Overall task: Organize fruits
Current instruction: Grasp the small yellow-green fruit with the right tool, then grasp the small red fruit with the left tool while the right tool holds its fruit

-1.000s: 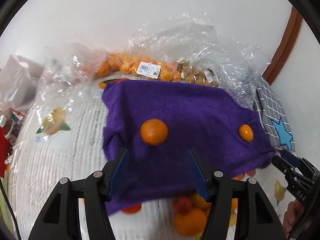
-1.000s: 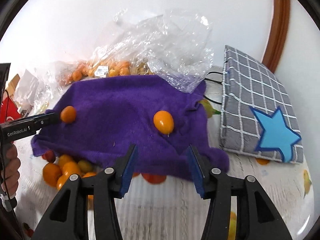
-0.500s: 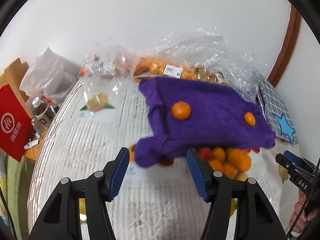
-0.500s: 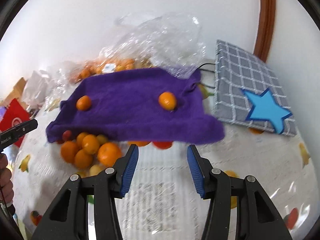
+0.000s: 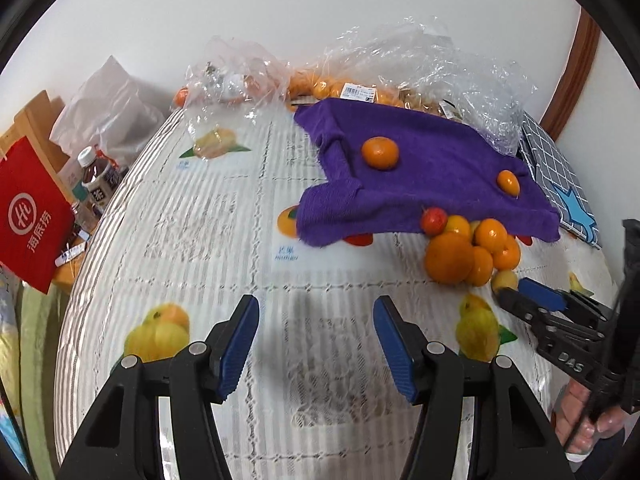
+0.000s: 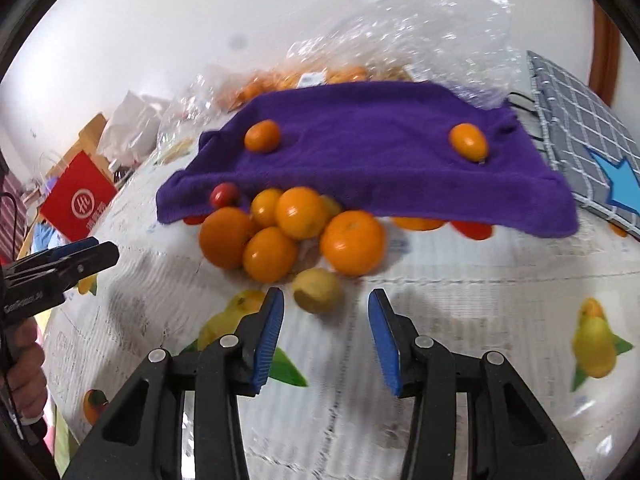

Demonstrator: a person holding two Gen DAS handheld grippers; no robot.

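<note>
Fruit pile (image 6: pixel 292 236) at 12 o'clock of my right gripper (image 6: pixel 326 330), tabletop (image 6: pixel 460 320), partly under purple towel (image 6: pixel 372 152) | yellow fruit (image 6: pixel 318 290) nearest: light, round, rolls, I'd pinch its middle | right jaws closing, empty | left gripper (image 5: pixel 316 340) half-open, empty

A cluster of oranges (image 6: pixel 296 236) lies on the table at the near edge of a purple cloth (image 6: pixel 372 152), partly tucked under it; the fruits touch one another. A small red fruit (image 6: pixel 224 195) sits at the cluster's far left, against the cloth edge. A pale yellow fruit (image 6: pixel 318 290) lies just near of the cluster. Two small oranges rest on top of the cloth: one at the left (image 6: pixel 262 136), one at the right (image 6: pixel 468 142), well apart. More orange fruit lies bagged in clear plastic (image 5: pixel 352 90) at the far side.
</note>
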